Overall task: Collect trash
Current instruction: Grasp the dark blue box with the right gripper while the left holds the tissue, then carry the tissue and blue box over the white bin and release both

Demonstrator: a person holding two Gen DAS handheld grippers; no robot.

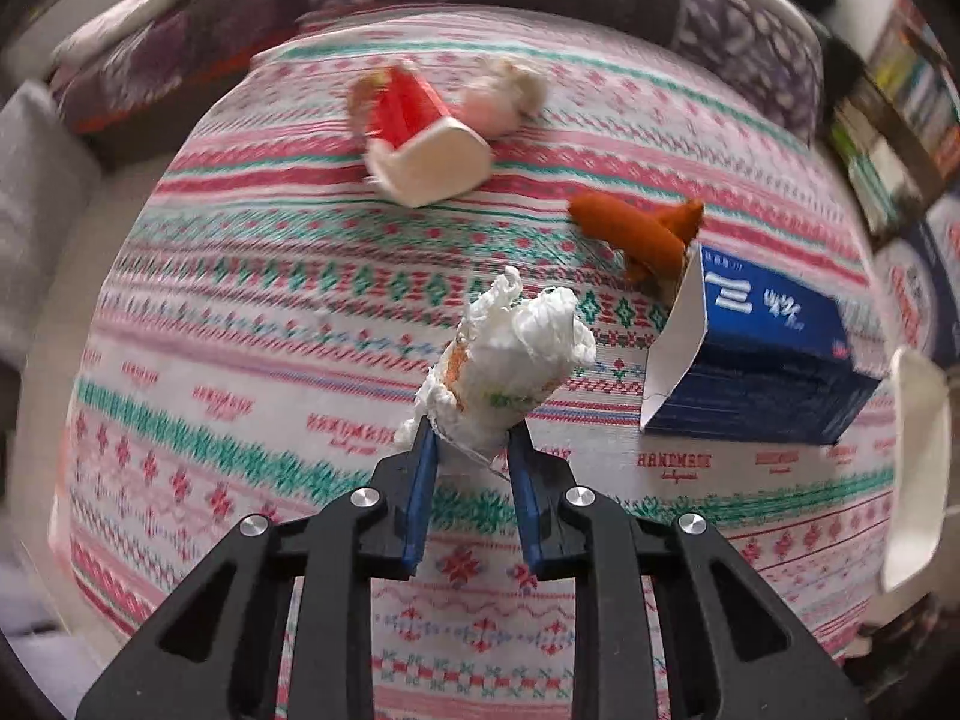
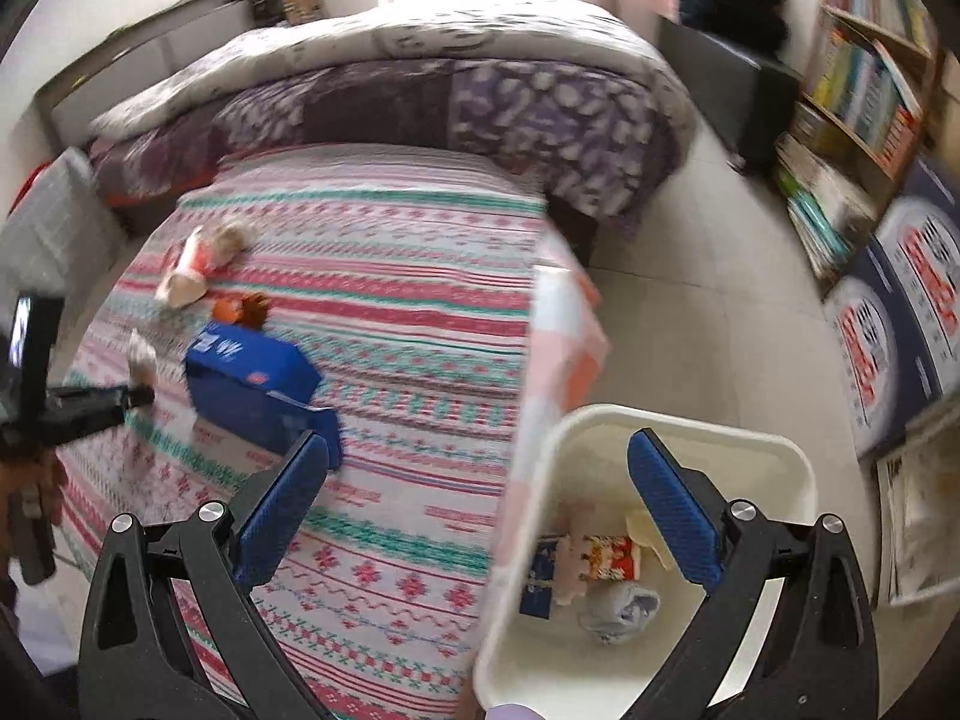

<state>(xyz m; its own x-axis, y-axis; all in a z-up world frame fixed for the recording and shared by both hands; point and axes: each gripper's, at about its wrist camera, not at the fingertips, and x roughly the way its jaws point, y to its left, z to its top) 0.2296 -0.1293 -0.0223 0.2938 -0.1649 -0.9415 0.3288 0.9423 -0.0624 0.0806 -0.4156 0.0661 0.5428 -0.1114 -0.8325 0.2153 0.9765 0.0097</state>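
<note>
My left gripper (image 1: 472, 435) is shut on a crumpled white paper wad (image 1: 510, 354), which sticks up from the blue pads above the patterned tablecloth (image 1: 240, 312). Further off on the cloth lie a red and white carton (image 1: 420, 138), a pale crumpled wad (image 1: 510, 93), an orange peel (image 1: 642, 228) and a blue box (image 1: 762, 354). My right gripper (image 2: 480, 450) is open and empty, held over the table's edge beside a white bin (image 2: 690, 426) with several pieces of trash in it. The right wrist view also shows the left gripper (image 2: 138, 396) at far left, with the paper wad (image 2: 141, 357) in it.
A bed with a purple patterned quilt (image 2: 540, 114) stands behind the table. Bookshelves (image 2: 858, 102) and blue and white boxes (image 2: 900, 300) line the right wall. A pale tiled floor (image 2: 708, 276) runs between table and shelves. The white bin's rim (image 1: 918, 468) shows at the right edge.
</note>
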